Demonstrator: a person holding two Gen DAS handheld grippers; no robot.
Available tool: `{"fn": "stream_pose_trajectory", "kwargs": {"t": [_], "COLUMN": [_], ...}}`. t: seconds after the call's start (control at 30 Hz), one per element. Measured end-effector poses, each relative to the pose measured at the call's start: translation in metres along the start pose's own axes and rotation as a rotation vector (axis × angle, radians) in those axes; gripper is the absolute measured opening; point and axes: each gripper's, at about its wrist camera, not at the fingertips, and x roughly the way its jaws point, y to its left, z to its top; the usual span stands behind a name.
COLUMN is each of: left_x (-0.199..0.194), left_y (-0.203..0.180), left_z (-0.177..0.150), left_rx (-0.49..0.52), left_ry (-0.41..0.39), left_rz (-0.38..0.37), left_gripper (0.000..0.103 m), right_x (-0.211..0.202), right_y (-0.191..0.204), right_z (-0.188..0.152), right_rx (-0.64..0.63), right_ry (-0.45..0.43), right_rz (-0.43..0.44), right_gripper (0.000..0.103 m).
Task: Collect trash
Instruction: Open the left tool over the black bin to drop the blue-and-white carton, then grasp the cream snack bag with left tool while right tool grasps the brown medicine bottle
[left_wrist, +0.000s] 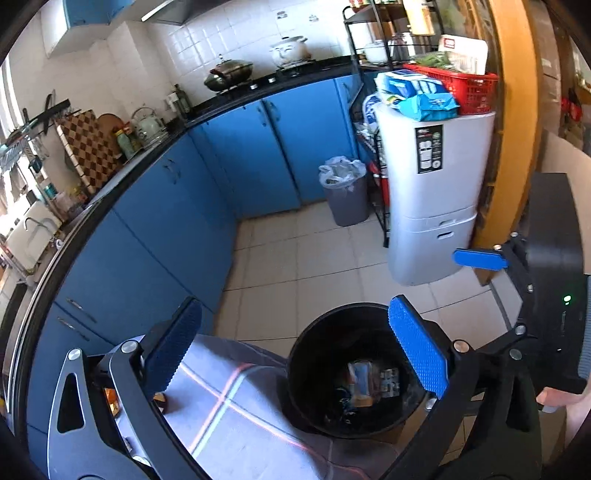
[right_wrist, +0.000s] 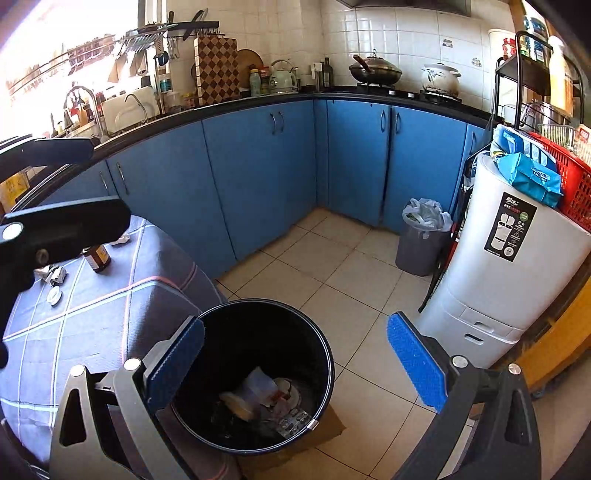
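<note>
Trash still to be gathered lies on the plaid grey cloth-covered worktop (right_wrist: 110, 306), up and to the left of our right tool (right_wrist: 295, 363): a small brown glass bottle (right_wrist: 96, 259) standing upright, a crumpled silvery wrapper (right_wrist: 53, 275) just beside it, a small round white cap (right_wrist: 55, 296) nearer to us, and a scrap of white paper (right_wrist: 120, 240) beyond the bottle. Directly below and ahead of both tools stands the round black plastic bin (right_wrist: 258, 369), already holding plastic cups, packets and a blister strip at its bottom.

Both tools are spread wide and carry nothing; we see the left tool (left_wrist: 295, 354) hanging over the bin's mouth, with the right one to its side.

We judge the bottle to be the heaviest and most fragile piece: stiff, smooth glass, likely slippery against the ribbed blue pads (right_wrist: 413, 365). We would take it across the body, below the shoulder, square between the pads, and lower it into the bin rather than drop it from height. The wrapper looks light and crushable, so any pinch across its bulk should do. The cap is flat and low against the soft cloth, so it is the awkward one; we would come in at its edges with the fingers almost closed, expecting the cloth to bunch. The paper scrap weighs next to nothing and could slip free unless pinched firmly.
</note>
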Motion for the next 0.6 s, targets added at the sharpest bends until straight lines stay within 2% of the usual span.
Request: {"fn": "stream_pose_trajectory", "kwargs": {"t": [0.2, 0.6], "left_x": [-0.005, -0.048], "left_y": [0.029, 0.140], "left_z": [-0.013, -0.080], "left_rx": [-0.068, -0.277], "left_ry": [0.016, 0.011], "left_rz": [0.033, 0.154], "left_gripper": [0.100, 0.100], "right_x": [0.001, 0.017], "right_y": [0.019, 0.122], "right_z": [0.004, 0.027], "right_rx": [-0.020, -0.194], "right_ry": [0.003, 0.006], "right_rz": [0.041, 0.148], "right_gripper": [0.097, 0.097]}}
